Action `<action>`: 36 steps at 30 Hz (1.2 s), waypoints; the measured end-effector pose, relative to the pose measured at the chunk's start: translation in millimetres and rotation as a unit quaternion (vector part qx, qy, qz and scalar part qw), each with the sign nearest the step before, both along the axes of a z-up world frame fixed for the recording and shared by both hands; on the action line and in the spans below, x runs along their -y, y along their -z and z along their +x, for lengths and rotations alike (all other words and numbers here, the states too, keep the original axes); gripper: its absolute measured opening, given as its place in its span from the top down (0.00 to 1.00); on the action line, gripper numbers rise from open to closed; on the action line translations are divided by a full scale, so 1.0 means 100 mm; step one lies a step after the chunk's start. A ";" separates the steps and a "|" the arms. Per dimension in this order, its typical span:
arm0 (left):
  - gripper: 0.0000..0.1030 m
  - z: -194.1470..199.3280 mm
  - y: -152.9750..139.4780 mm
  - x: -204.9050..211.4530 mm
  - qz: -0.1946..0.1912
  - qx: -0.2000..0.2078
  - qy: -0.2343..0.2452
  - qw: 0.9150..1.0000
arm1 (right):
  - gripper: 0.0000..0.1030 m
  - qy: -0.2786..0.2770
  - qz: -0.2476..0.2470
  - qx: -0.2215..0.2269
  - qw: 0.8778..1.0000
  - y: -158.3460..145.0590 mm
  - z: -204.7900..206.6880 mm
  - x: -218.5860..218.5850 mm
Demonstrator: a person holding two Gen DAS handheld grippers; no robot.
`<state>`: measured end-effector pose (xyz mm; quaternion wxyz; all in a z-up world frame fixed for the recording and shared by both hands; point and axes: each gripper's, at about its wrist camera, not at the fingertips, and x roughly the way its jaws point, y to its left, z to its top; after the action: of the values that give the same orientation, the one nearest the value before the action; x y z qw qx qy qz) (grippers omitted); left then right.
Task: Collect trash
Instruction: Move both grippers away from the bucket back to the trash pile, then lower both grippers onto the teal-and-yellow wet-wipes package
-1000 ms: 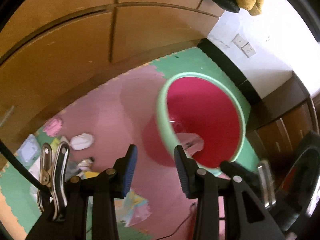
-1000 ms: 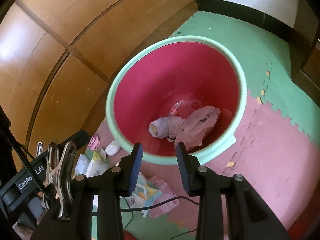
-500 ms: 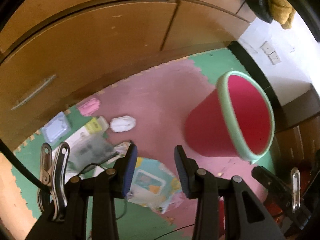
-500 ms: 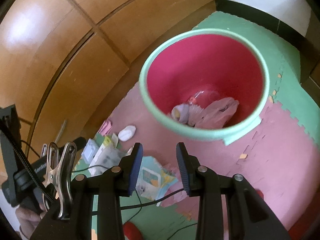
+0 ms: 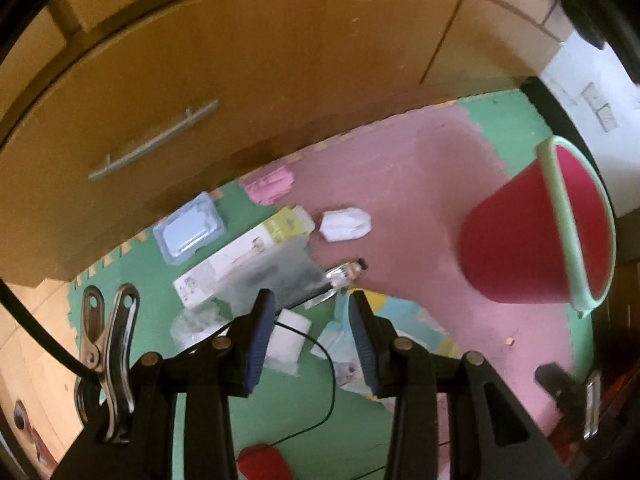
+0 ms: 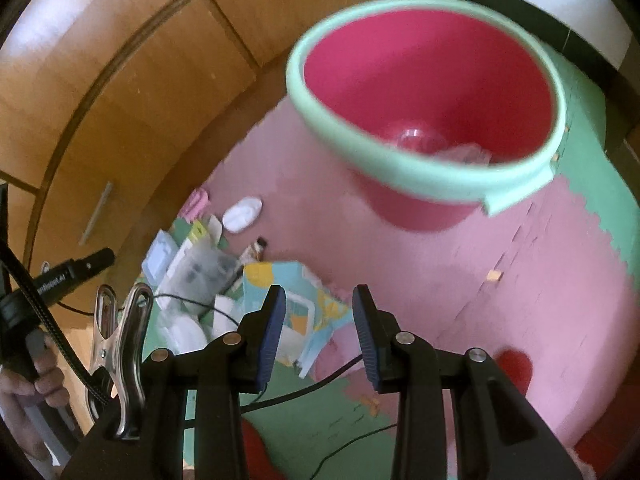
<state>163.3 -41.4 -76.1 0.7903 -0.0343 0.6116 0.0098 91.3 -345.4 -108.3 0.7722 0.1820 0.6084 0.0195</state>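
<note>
Red bin (image 6: 436,92); roughly eight scraps.

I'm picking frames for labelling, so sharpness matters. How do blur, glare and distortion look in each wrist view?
Left wrist: fisheye bends the cabinet edges into arcs; the litter and bucket are softly smeared, while the left claw is crisp. Right wrist: the bucket rim is motion-blurred, a bright glare patch sits on the cabinet at upper left, and the right claw is sharp.
</note>
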 end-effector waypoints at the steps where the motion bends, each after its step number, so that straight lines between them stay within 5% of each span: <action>1: 0.61 -0.01 0.03 -0.02 -0.002 -0.004 -0.003 1.000 | 0.65 0.000 0.003 -0.014 1.000 0.10 -0.02 -0.04; 22: 0.61 -0.07 1.44 0.26 0.005 -0.108 0.052 0.993 | 0.65 -0.023 -0.010 -0.124 0.992 1.09 0.01 -0.38; 36: 0.61 -0.04 2.03 0.34 -0.012 -0.142 0.056 0.988 | 0.65 -0.040 -0.024 -0.157 0.986 1.43 0.06 -0.51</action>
<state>159.5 -75.4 -279.0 0.6943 -0.0081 0.7187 -0.0368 97.2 -294.5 -251.2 0.6697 0.1392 0.7295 0.0067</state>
